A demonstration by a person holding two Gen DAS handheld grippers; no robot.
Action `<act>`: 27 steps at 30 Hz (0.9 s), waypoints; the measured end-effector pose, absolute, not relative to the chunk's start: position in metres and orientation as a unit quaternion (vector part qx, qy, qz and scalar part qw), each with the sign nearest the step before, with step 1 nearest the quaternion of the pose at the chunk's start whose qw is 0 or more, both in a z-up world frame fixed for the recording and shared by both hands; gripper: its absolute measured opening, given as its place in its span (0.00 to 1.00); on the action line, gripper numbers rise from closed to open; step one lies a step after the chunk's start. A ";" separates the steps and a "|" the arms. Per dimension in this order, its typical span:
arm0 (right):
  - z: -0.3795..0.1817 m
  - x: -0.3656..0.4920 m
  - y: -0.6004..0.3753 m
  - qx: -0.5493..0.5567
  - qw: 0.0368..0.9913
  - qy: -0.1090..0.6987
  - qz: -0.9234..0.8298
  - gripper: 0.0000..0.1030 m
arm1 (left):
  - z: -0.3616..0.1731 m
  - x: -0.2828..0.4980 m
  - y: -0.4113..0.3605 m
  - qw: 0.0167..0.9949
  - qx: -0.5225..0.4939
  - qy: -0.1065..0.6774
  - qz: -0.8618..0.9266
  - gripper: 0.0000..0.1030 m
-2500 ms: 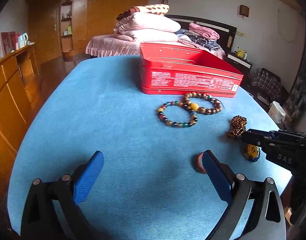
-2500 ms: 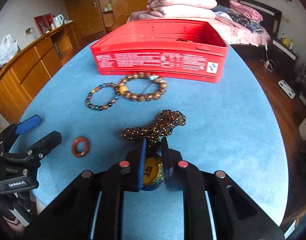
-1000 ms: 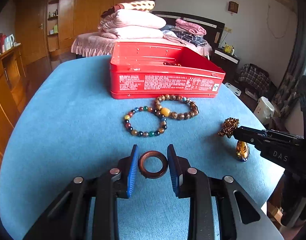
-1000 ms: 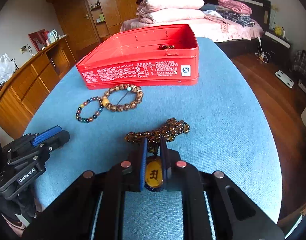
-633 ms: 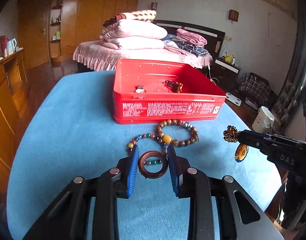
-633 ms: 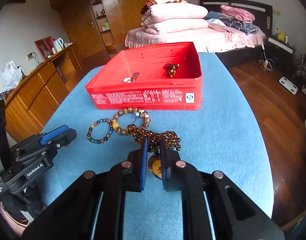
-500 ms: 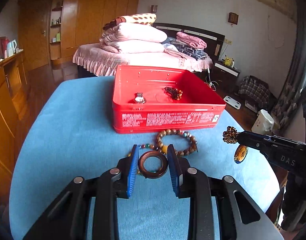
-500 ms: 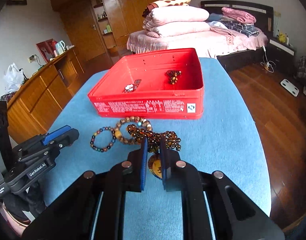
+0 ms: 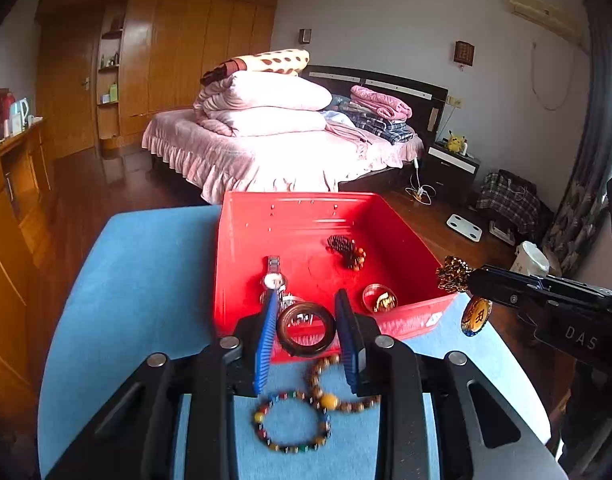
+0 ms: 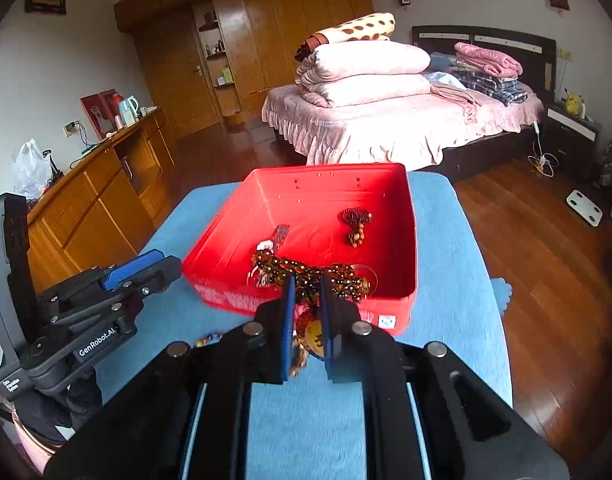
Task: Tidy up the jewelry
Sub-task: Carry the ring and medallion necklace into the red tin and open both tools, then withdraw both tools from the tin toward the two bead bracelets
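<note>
On the bench point(image 9: 145, 272): two bracelets point(image 9: 291, 420), one tin point(image 9: 326, 236). Left fingers point(image 9: 265, 332) pinch one ring point(image 9: 306, 329), right fingers point(image 10: 330, 320) one necklace point(image 10: 306, 272), both tilted down.

**Materials and finishes around the red tin**

The red tin point(image 9: 406, 322) looks like glossy painted metal, resting on a matt, finely napped blue cloth point(image 9: 145, 280). In front of it, a polished brown ring point(image 9: 306, 329) and shiny glassy beads point(image 9: 291, 424); black matt plastic grippers.
</note>
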State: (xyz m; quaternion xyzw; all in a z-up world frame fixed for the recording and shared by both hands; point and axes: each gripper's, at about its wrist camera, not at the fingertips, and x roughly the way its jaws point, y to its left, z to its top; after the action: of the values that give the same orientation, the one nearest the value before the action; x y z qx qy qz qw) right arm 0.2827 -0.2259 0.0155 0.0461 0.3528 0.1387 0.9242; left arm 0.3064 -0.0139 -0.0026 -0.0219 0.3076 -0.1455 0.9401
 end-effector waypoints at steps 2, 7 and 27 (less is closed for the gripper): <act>0.018 0.298 -0.225 0.046 0.924 0.354 0.138 0.10 | -0.002 0.321 -0.017 0.939 -0.024 0.312 -0.146 0.28; 0.016 0.342 -0.225 0.045 0.921 0.365 0.130 0.10 | -0.009 0.370 -0.025 0.932 -0.020 0.337 -0.134 0.28; -0.036 0.413 -0.220 0.040 0.902 0.416 0.107 0.26 | -0.057 0.438 -0.035 0.911 -0.024 0.397 -0.113 0.54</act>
State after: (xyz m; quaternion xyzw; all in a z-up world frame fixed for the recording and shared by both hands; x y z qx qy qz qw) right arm 0.4126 -0.2195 -0.0356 0.0396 0.4161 0.1072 0.9021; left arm 0.4379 -0.0348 -0.0570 -0.0241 0.3968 -0.1126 0.9107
